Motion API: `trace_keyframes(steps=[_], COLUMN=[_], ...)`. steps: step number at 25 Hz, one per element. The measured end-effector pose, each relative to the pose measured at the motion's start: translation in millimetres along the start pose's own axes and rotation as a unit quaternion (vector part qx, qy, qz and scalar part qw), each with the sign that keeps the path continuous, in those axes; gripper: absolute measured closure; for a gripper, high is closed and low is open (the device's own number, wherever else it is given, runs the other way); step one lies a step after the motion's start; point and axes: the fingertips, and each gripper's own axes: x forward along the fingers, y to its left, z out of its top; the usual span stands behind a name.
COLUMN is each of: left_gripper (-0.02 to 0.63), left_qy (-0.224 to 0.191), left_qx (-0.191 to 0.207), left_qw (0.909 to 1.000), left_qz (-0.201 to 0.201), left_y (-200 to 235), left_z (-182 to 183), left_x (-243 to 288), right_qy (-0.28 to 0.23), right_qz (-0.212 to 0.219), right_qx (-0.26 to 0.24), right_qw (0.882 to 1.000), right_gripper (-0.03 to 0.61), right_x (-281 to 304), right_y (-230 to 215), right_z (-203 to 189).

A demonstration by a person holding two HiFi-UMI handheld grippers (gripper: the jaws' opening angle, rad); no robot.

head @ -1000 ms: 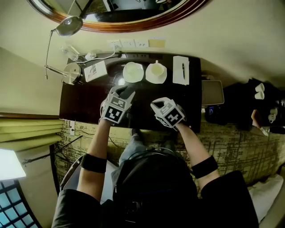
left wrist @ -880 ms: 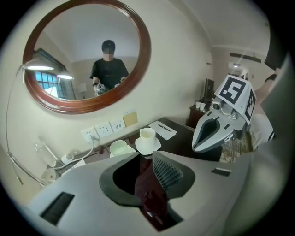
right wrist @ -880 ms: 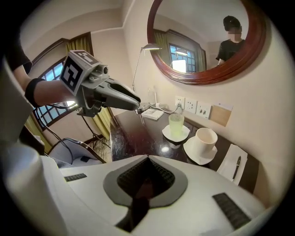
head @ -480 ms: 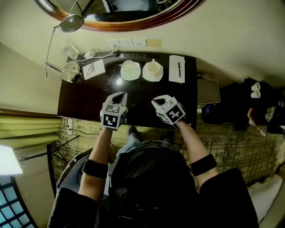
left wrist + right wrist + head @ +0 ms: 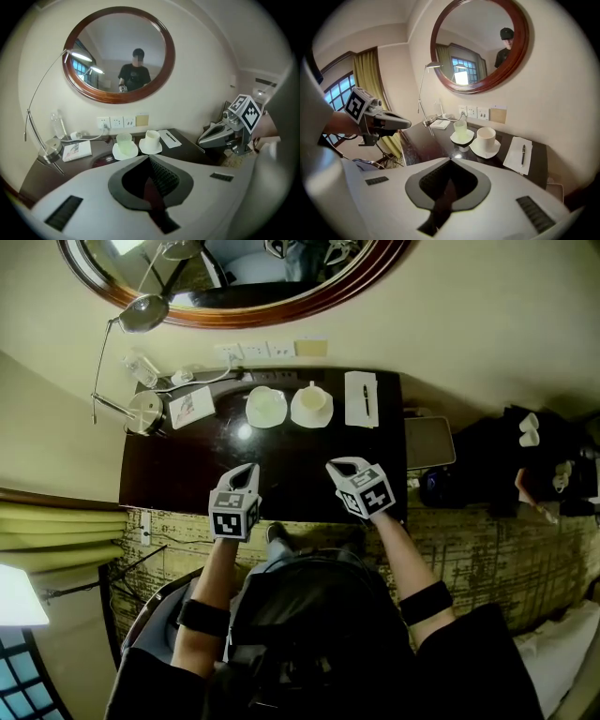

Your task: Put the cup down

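Ahead of the left hand-held gripper (image 5: 247,469) and well off to its left, a lamp base (image 5: 147,411) stands at the back of the dark desk (image 5: 178,465). A printed card (image 5: 190,407) lies just to the right of that base. The left hand-held gripper is held over the desk's near edge with its jaws pressed together and nothing between them.

Straight ahead of it, well apart and near the wall, the pale green cup (image 5: 265,402) stands upright on a white saucer (image 5: 118,153). It looks like translucent glass, though the view is too small to be sure. Just right of it, a white cup (image 5: 312,401) stands on a second saucer (image 5: 157,149), and the two saucers nearly touch.

The right hand-held gripper (image 5: 342,465) is held level with the left one, jaws likewise closed and empty. Ahead of it and slightly to its right lies a white notepad (image 5: 361,399) with a dark pen (image 5: 523,153) on top.
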Motion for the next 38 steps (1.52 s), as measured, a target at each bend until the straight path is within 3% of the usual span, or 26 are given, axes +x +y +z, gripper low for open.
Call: trace_keyframes(steps=[9, 16, 22, 35, 36, 38], left_gripper=[0.612, 0.612, 0.612, 0.612, 0.606, 0.501], left_qy=[-0.01, -0.013, -0.034, -0.028, -0.027, -0.024], left_qx=[-0.023, 0.002, -0.024, 0.0, 0.003, 0.011], left_qw=[0.9997, 0.9999, 0.9991, 0.9995, 0.9994, 0.9989], left_qz=[0.007, 0.001, 0.004, -0.016, -0.021, -0.038], left_y=[2.1, -5.1, -1.9, -18.2, -21.2, -29.9], left_z=[-11.5, -7.4, -4.0, -5.4, -4.1, -0.6], left_x=[-4.8, -4.4, -2.8, 14.1, 20.2, 35.9], right_qy=[-0.037, -0.042, -0.041, -0.035, -0.035, -0.032], right_qz=[-0.048, -0.047, -0.045, -0.031, -0.031, -0.032], right_qx=[0.1, 0.102, 0.098, 0.099, 0.1, 0.106], right_qw=[0.993, 0.993, 0.993, 0.994, 0.994, 0.993], right_gripper=[0.569, 0.569, 0.569, 0.569, 0.569, 0.569], right_x=[-19.6, -20.1, -20.2, -18.0, -19.2, -21.7], right_y=[-34.3, -32.5, -33.0, -24.9, -24.3, -25.3], right_z=[-29.2, -26.8, -26.1, -30.6, -31.0, -36.3])
